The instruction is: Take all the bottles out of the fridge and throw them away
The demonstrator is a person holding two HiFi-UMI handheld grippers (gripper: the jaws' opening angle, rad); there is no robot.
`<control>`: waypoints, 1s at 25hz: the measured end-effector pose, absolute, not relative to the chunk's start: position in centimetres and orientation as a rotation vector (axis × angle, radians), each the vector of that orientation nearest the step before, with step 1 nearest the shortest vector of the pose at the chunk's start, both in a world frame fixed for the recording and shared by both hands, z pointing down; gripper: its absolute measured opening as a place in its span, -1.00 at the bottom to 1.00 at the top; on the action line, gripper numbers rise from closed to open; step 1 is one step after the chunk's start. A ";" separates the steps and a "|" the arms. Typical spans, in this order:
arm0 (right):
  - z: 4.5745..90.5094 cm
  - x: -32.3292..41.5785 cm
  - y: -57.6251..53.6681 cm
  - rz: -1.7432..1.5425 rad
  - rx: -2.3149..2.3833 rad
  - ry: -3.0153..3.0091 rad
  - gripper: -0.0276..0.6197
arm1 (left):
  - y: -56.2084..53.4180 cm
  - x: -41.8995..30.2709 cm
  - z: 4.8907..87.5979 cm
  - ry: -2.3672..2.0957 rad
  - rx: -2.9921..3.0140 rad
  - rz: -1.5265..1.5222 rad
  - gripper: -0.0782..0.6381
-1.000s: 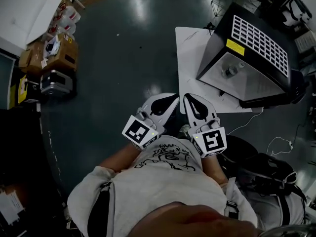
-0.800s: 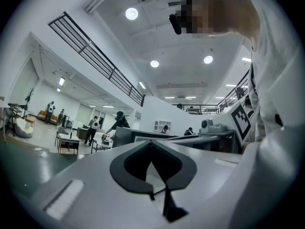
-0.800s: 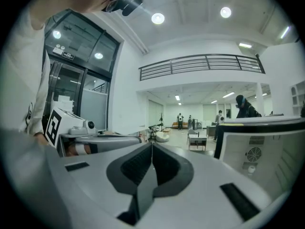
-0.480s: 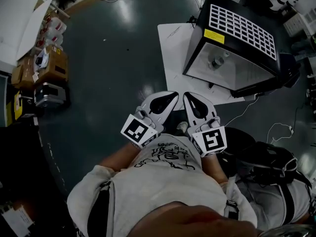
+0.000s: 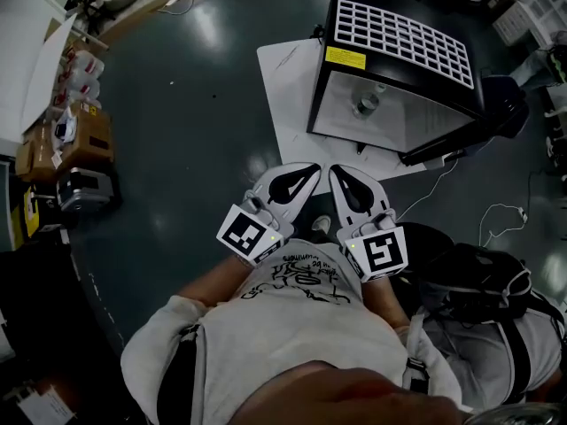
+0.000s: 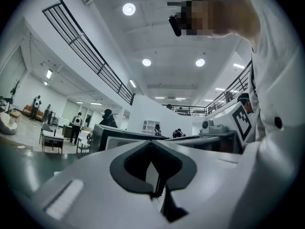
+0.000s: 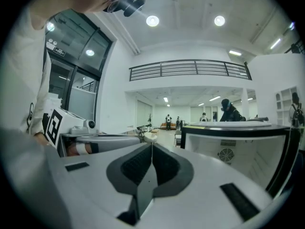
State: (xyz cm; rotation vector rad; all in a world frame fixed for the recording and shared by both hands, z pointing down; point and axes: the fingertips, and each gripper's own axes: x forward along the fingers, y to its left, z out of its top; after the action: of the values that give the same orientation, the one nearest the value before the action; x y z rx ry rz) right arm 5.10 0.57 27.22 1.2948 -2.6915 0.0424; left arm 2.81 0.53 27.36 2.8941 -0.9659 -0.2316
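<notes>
While both the left gripper (image 5: 306,177) and right gripper (image 5: 339,177) are being held pressed together, empty, near the body (image 5: 292,335), the bottle (image 5: 364,104) is being kept in the far fridge (image 5: 403,38) and might be knocked over by shut jaws.

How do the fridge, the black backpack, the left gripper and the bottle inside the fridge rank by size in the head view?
1. fridge
2. black backpack
3. left gripper, though it is enlarged by its nearness to the camera, so its true place is unsure
4. bottle, clearly the smallest
</notes>
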 end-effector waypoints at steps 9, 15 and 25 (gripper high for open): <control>27.1 9.3 -0.5 0.048 1.344 -2.669 -0.88 | -0.5 6.7 27.3 -0.915 2.897 -0.214 -0.76; 27.4 11.8 -1.3 0.057 1.369 -2.657 -0.88 | -1.5 9.0 27.5 -0.901 2.905 -0.207 -0.76; 27.5 16.6 -2.0 0.051 1.408 -2.641 -0.88 | -2.7 13.8 27.8 -0.873 2.923 -0.218 -0.76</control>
State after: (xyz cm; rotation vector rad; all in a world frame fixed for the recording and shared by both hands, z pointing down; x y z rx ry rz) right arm 16.61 -2.04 27.48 1.4080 -2.6408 0.0508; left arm 13.76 -2.67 27.79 2.9232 -0.8735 -0.2175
